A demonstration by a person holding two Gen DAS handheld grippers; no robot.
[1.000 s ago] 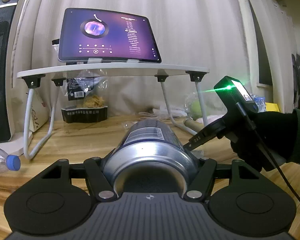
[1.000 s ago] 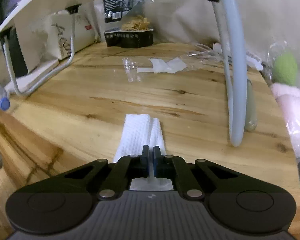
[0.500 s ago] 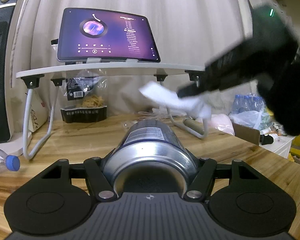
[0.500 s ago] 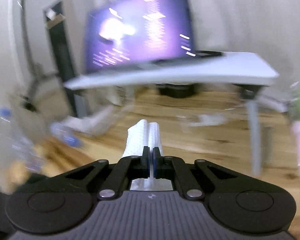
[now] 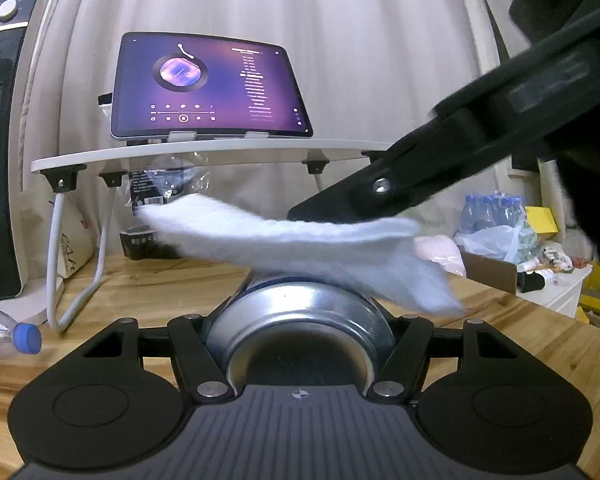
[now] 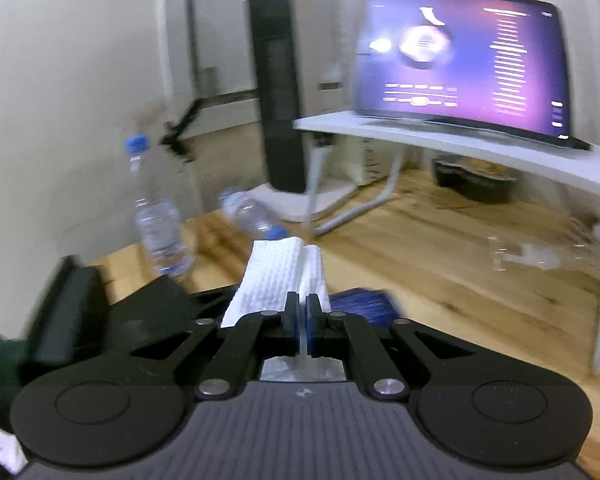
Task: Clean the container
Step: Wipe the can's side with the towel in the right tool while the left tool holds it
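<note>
Lengthwise, away from the camera, left tongs (image 5: 300, 344) clasp the can (image 5: 300, 312); right tongs (image 6: 303, 320) pinch the wipe (image 6: 276, 280).

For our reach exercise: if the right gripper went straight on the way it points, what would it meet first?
Probably the blue-labelled metal can just past the right gripper and its folded white paper towel; blur leaves depth uncertain.

A lit tablet (image 5: 204, 88) stands on a white shelf (image 5: 220, 150), near a black tower heater (image 6: 274, 92).
</note>
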